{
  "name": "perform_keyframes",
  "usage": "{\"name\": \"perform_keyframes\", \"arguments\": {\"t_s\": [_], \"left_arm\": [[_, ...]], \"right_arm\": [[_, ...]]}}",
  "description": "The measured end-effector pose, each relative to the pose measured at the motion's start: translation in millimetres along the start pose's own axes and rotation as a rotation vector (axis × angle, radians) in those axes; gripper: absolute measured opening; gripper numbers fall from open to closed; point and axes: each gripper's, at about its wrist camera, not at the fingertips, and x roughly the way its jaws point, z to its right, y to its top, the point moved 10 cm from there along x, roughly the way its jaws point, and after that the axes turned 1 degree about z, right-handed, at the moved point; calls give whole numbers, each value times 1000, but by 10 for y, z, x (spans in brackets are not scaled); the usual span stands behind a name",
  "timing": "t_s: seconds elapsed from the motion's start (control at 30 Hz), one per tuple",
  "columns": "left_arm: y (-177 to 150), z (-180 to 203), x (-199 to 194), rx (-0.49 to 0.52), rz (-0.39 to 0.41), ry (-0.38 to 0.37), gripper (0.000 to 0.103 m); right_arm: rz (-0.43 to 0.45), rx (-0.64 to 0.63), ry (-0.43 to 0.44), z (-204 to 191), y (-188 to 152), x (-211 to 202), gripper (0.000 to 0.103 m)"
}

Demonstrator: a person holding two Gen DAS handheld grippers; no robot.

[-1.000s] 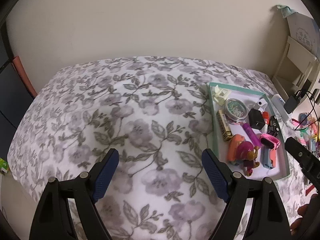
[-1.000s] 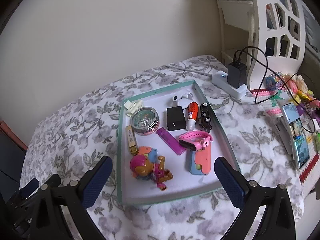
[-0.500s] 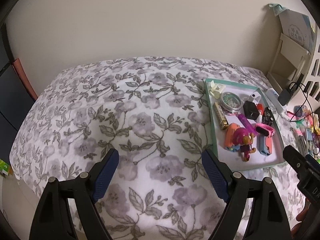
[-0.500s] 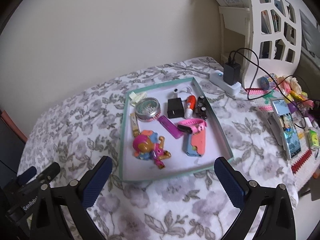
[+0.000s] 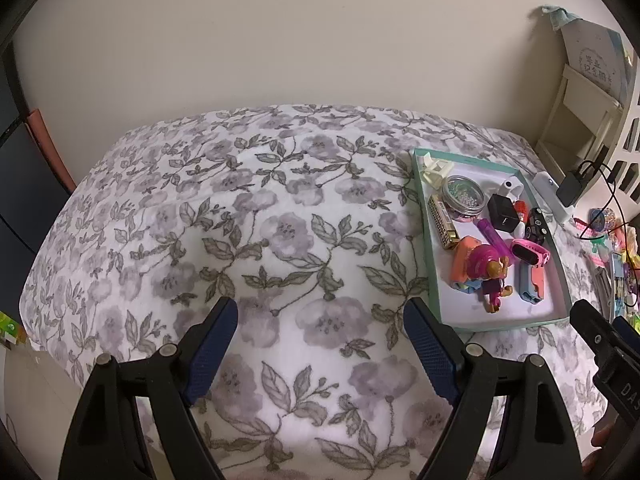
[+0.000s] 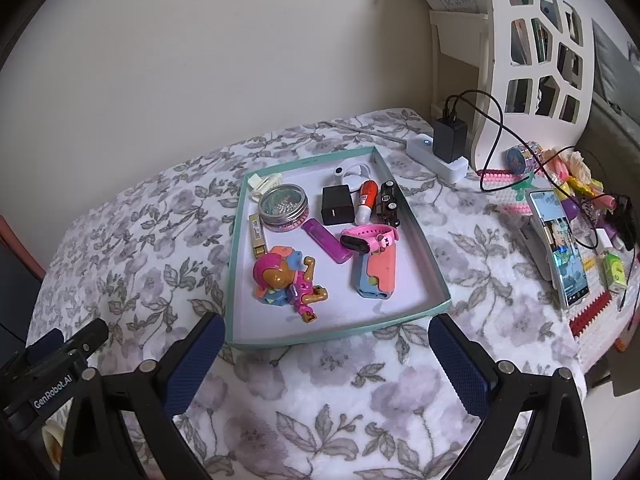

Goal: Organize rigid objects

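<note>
Floral-cloth counter (image 6: pixel 360 400) against plain wall.

Task's things all inside teal tray (image 6: pixel 340 326), near counter's right end, several touching.

Count, one each:
- toy figure (image 6: pixel 286 280)
- bead tin (image 6: pixel 283 205)
- harmonica (image 6: pixel 258 236)
- black charger (image 6: pixel 337 210)
- red-white tube (image 6: pixel 366 200)
- toy car (image 6: pixel 389 204)
- purple stick (image 6: pixel 326 240)
- pink watch (image 6: pixel 368 238)
- orange-blue gadget (image 6: pixel 374 276)
- cream clip (image 6: pixel 264 180)
- white piece (image 6: pixel 352 172)

Possibly a second orange-blue piece under figure; cannot tell.

Right gripper (image 6: pixel 324 320) at tray's near edge, left gripper (image 5: pixel 320 304) over bare cloth left of tray. Both jaws spread wide, holding nothing.

Fits either gathering finished or sorting within tray pending.

For any grasp: descend from above, span narrow width, avoid nudging neighbours.

Outside tray, right end: one phone (image 6: pixel 560 248), one power strip (image 6: pixel 436 156).
</note>
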Motion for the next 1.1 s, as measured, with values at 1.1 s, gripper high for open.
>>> {"name": "perform_keyframes", "arguments": {"t_s": [1.1], "left_arm": [[-25,12,51,-2,-24,3,85]], "right_arm": [[-18,-22,7,-48,-20,54,103]]}}
